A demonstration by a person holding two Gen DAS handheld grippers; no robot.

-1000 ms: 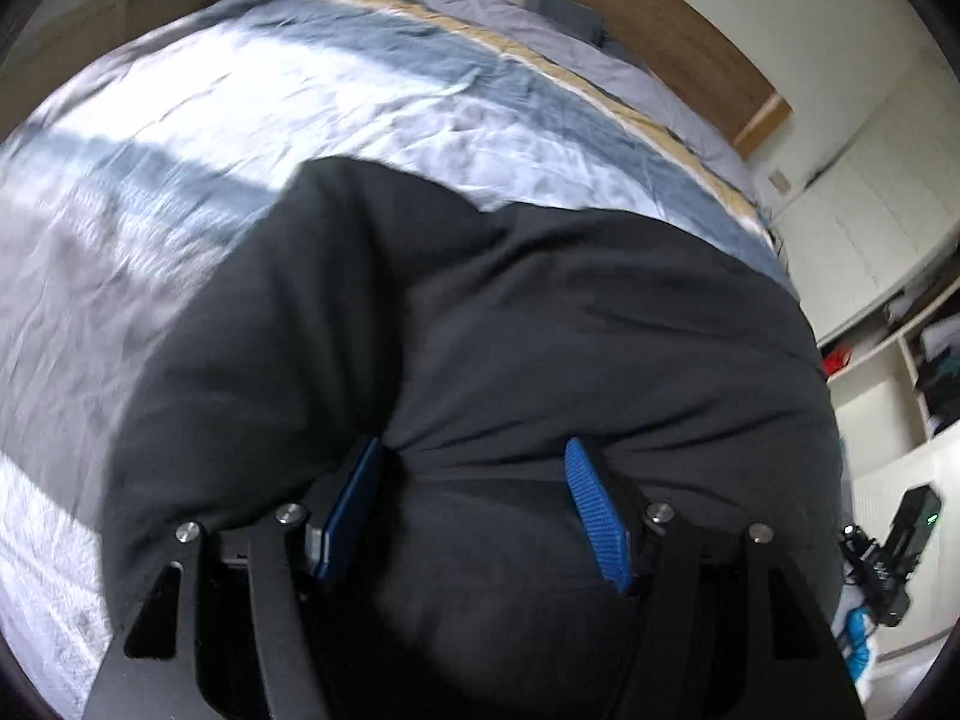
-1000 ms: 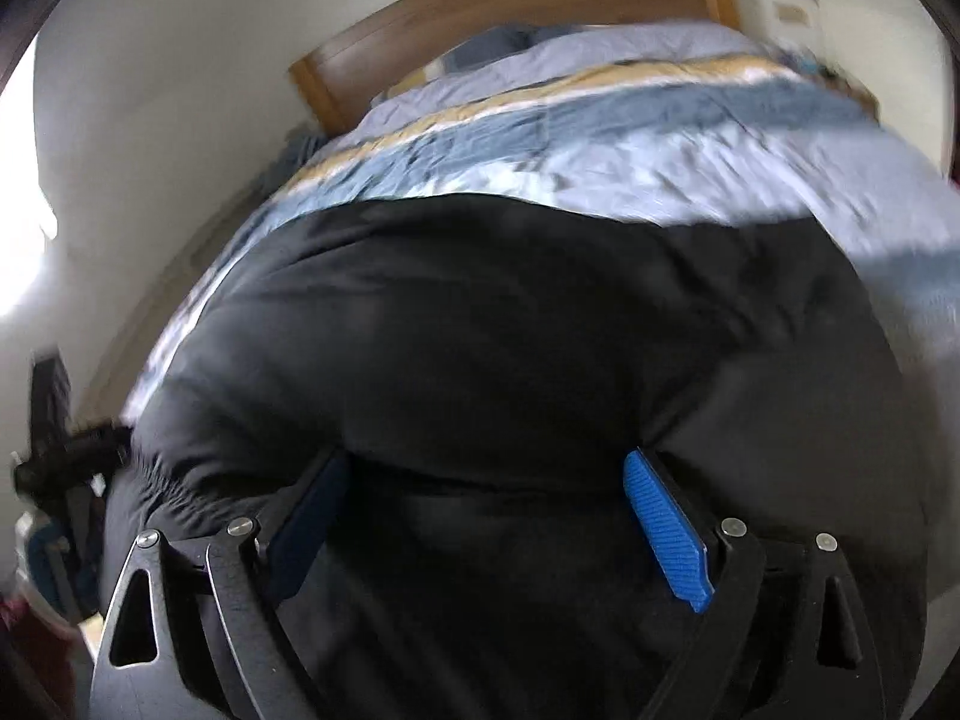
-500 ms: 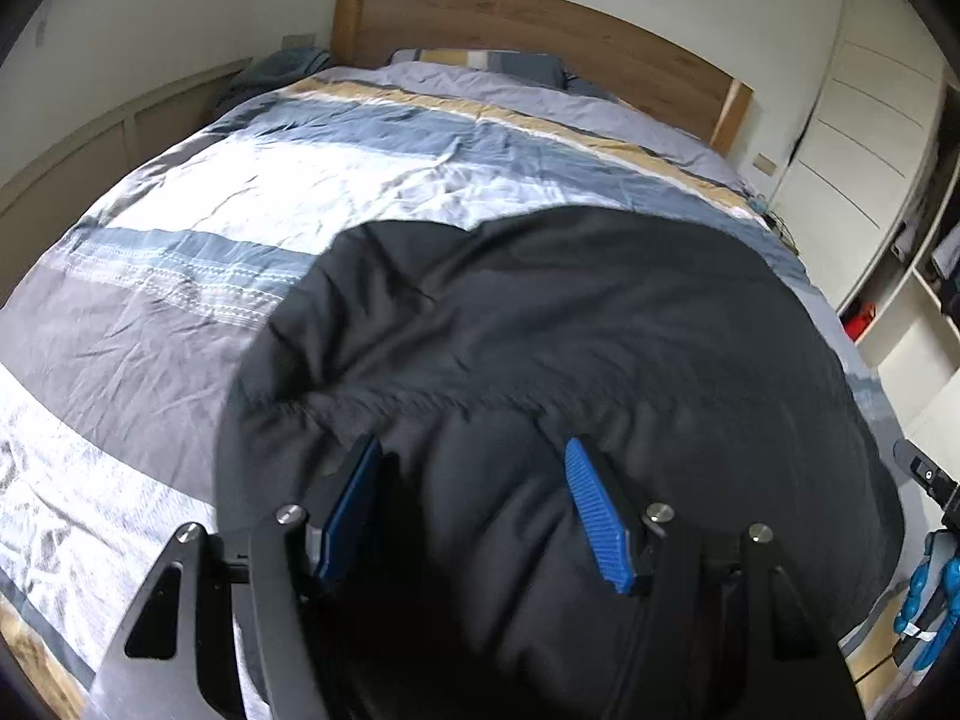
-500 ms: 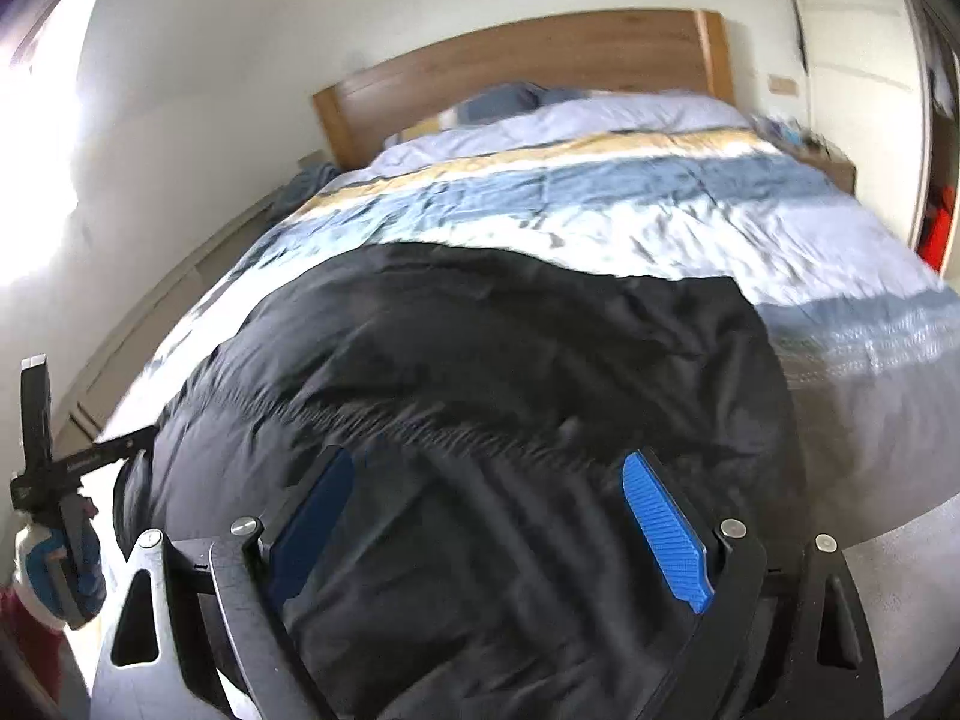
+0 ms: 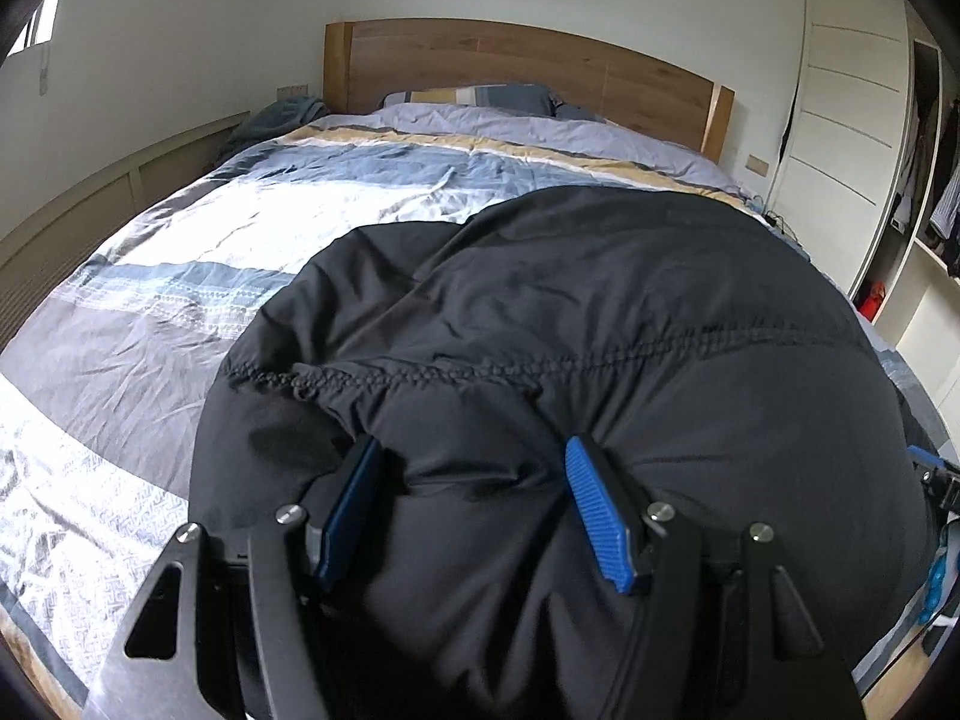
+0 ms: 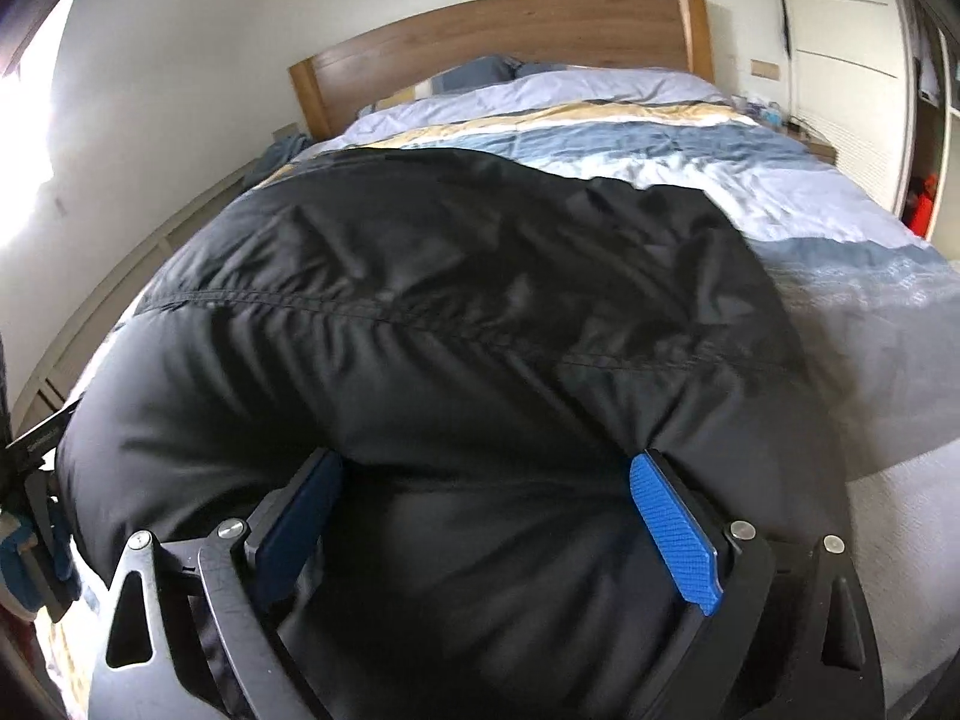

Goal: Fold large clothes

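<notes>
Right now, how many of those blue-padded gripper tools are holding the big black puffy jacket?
2. The left gripper clamps the black puffy jacket near one end of its edge; the right gripper clamps the other end, above the striped bed.

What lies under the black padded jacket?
The black padded jacket lies on the striped blue, white and grey duvet. The duvet shows around it; what lies directly beneath is covered.

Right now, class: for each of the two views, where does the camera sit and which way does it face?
Left wrist: behind the left gripper, facing the headboard across the black jacket; its own blue-padded jaws show, with jacket fabric bulging between them.
Right wrist: behind the right gripper, facing the same way; its jaws show likewise.
Shared: jacket, striped duvet, headboard, wardrobe.
</notes>
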